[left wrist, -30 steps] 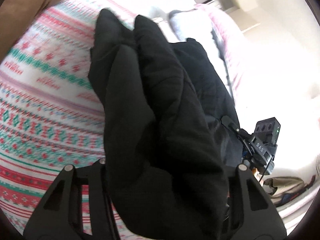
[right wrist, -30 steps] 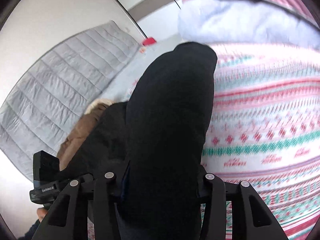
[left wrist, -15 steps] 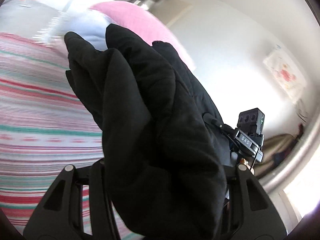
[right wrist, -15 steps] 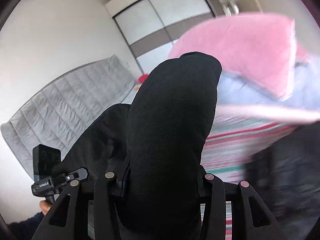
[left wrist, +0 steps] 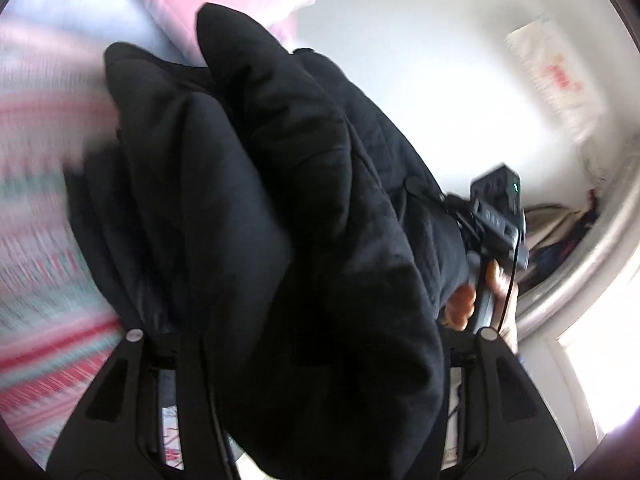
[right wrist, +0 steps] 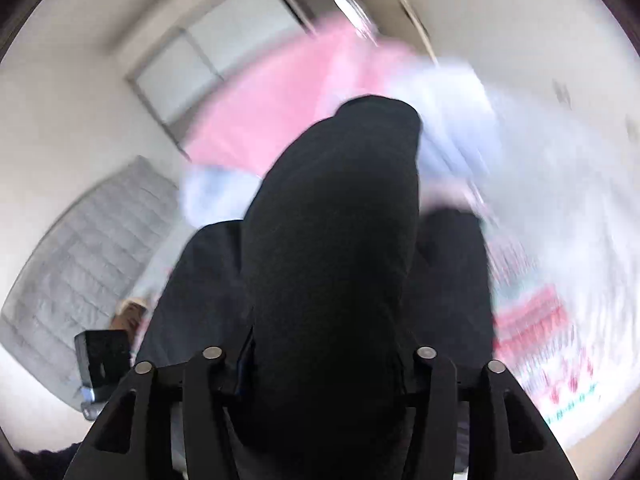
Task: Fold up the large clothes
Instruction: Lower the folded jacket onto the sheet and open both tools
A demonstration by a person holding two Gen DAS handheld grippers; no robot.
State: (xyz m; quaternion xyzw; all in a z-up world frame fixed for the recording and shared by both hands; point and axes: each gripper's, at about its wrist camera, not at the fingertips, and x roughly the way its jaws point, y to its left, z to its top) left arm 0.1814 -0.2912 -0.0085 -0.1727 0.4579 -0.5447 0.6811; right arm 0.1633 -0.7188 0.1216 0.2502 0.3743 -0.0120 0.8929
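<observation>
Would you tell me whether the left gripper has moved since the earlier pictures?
Yes. The left gripper, with the black garment between its jaws, has swung rightward, from the patterned bedspread toward the white wall.

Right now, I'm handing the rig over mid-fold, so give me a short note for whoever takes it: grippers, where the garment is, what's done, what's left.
Left gripper: black padded garment bunched between its fingers; jaws have just opened a little.
Right gripper: another thick fold of the same garment between its fingers; jaws have just opened a little too.
Garment: lifted, hanging between both grippers over the patterned bedspread; pink pillow behind.
Done: both ends picked up.
Left: lay it flat, finish the fold. Views are blurred, so check both grips.
</observation>
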